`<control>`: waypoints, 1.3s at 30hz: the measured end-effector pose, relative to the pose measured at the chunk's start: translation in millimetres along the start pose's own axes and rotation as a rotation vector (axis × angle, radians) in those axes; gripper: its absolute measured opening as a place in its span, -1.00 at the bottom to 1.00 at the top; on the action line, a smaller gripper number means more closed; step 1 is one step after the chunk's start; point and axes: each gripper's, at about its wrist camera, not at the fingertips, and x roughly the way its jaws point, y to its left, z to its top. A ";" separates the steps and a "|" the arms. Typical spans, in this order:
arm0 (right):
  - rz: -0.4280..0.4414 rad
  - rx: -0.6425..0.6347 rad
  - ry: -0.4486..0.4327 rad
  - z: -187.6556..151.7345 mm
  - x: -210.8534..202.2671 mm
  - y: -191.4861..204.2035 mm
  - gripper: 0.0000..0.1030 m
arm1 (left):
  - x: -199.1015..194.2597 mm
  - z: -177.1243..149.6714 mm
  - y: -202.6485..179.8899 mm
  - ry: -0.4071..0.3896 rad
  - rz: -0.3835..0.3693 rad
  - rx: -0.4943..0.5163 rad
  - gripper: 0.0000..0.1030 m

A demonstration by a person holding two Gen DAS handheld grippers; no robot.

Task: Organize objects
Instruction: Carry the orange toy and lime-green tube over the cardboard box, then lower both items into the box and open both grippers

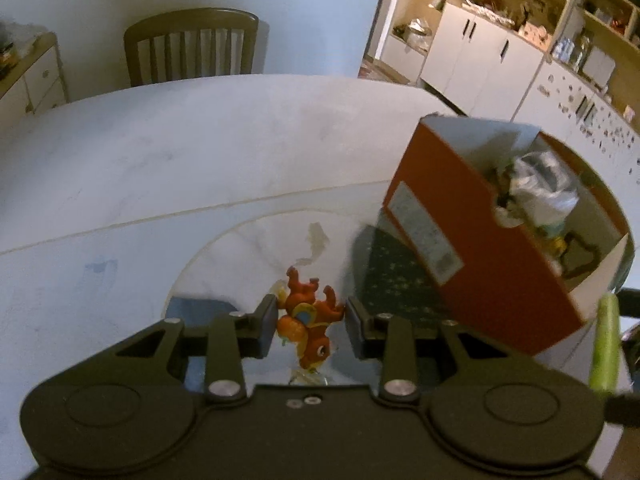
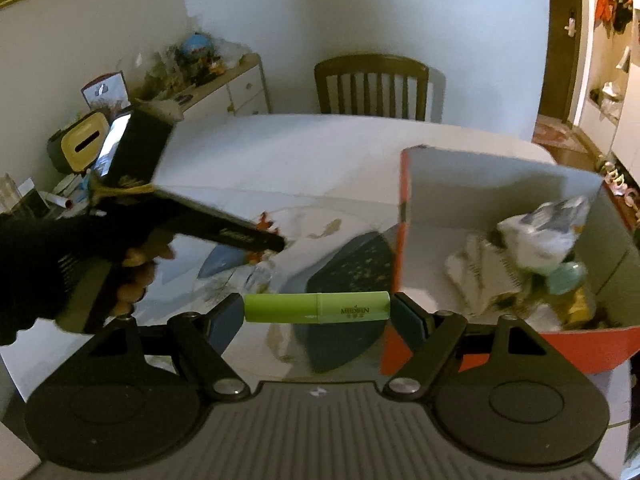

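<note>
My left gripper (image 1: 310,320) is shut on a small orange toy figure (image 1: 308,316), held just above the glass inset of the table. My right gripper (image 2: 318,308) is shut on a green tube (image 2: 317,307), gripped end to end and lying crosswise between the pads. An orange cardboard box (image 1: 460,248) with a white inside stands to the right in both views, its wall (image 2: 404,216) close to the tube. It holds crumpled wrappers, a white bag and other small items. The green tube (image 1: 606,344) also shows at the right edge of the left wrist view.
In the right wrist view a gloved hand (image 2: 60,264) carries the left gripper's body at the left. A white table (image 1: 200,152) with a glass inset (image 1: 240,248) spreads ahead, a wooden chair (image 2: 372,88) behind it. A cluttered sideboard (image 2: 224,84) stands at the back left, white cabinets (image 1: 480,52) at the right.
</note>
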 end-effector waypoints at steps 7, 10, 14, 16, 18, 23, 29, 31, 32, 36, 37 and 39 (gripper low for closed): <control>-0.033 -0.016 -0.031 7.6 -19.8 -29.6 0.56 | -44.7 8.8 -27.3 -0.043 -0.051 -0.035 -0.33; -0.043 -0.022 -0.044 11.9 -26.0 -44.0 0.56 | -63.8 18.6 -39.4 -0.069 -0.075 -0.034 -0.33; -0.063 -0.037 -0.058 16.3 -32.8 -64.1 0.56 | -84.3 35.8 -62.7 -0.102 -0.093 -0.002 -0.33; -0.072 -0.043 -0.057 17.2 -33.8 -74.0 0.56 | -90.5 45.9 -75.8 -0.115 -0.099 0.015 -0.33; -0.079 -0.049 -0.059 16.8 -34.6 -82.9 0.56 | -94.5 56.5 -89.5 -0.125 -0.110 0.028 -0.33; -0.095 -0.043 -0.062 16.2 -35.9 -106.9 0.56 | -93.2 79.4 -121.8 -0.144 -0.130 0.057 -0.33; -0.132 -0.046 -0.069 14.8 -37.5 -134.5 0.56 | -74.6 92.9 -159.2 -0.133 -0.166 0.101 -0.61; -0.149 -0.045 -0.064 14.0 -35.0 -143.2 0.56 | -62.1 92.6 -169.6 -0.116 -0.178 0.115 -0.61; -0.153 -0.042 -0.058 13.6 -33.4 -147.8 0.56 | -54.5 91.3 -173.2 -0.102 -0.175 0.114 -0.61; -0.160 -0.039 -0.026 9.8 -22.2 -163.1 0.56 | -23.3 83.9 -176.7 -0.039 -0.168 0.094 -0.61; -0.156 -0.045 -0.017 9.3 -18.5 -165.3 0.56 | -16.7 81.3 -176.8 -0.026 -0.165 0.090 -0.61; -0.160 -0.049 0.004 8.3 -9.2 -169.1 0.56 | -5.7 77.2 -176.1 -0.004 -0.151 0.086 -0.65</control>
